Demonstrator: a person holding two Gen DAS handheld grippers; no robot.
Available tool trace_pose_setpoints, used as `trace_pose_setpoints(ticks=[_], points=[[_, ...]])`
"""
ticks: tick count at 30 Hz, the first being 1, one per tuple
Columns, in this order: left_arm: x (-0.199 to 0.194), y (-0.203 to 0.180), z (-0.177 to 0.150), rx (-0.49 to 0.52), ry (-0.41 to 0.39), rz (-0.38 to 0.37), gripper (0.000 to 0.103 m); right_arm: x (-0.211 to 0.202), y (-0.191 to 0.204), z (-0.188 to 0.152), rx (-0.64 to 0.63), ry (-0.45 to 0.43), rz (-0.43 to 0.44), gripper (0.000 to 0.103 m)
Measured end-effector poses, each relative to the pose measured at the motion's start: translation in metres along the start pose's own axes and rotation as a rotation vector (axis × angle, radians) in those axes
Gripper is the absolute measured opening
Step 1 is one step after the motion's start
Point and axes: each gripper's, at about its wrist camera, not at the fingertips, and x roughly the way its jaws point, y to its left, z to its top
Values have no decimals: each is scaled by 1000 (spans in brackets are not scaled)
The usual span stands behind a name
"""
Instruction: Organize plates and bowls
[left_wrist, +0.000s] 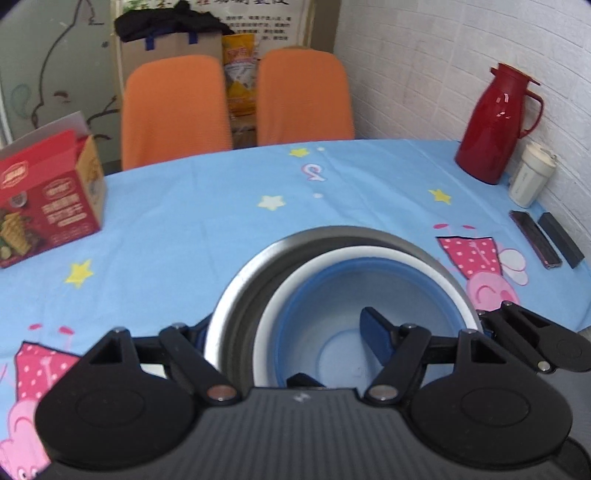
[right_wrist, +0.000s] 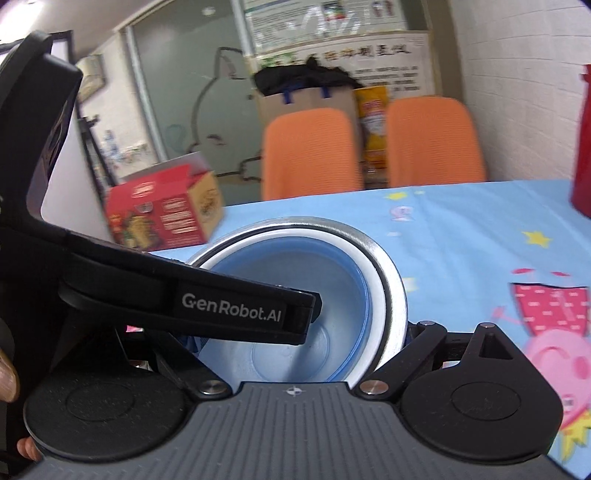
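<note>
Below left gripper: blue bowl nested in metal bowl.

Blue bowl with white rim inside a silver metal bowl, light-blue tablecloth with yellow stars and pink pigs, red jug far right, orange chairs.

The nested bowls fill the near middle of the table, and the left gripper's finger reaches across over their mouth, so that way in is crowded. Bare cloth lies open beyond the bowls toward the two orange chairs. The red box blocks the left edge, while the red jug, a white cup and two dark flat bars line the right edge by the wall.
</note>
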Motion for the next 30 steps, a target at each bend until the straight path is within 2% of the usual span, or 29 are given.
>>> trace_pose_setpoints(ticks=[6,11,16,20,24,27,30], points=[[-14,59,-39,-110,38,82,73,30,56,-20,-45,87,139,80],[-3,86,-61,-168,70,77,73,46,75,-36,-58,157,161,80],[8,95,-66,-179,60,62,73,58,78,-42,-52,194,152,80],[6,98,-65,-174,8,37,80,63,80,-42,-81,186,111,79],[-16,104,-61,-198,-113,94,81,48,80,-38,-150,96,22,79],[-32,108,-55,-228,-162,90,82,35,67,-29,-91,33,28,80],[-44,100,-56,-235,-195,111,83,24,55,-24,-62,9,16,80]])
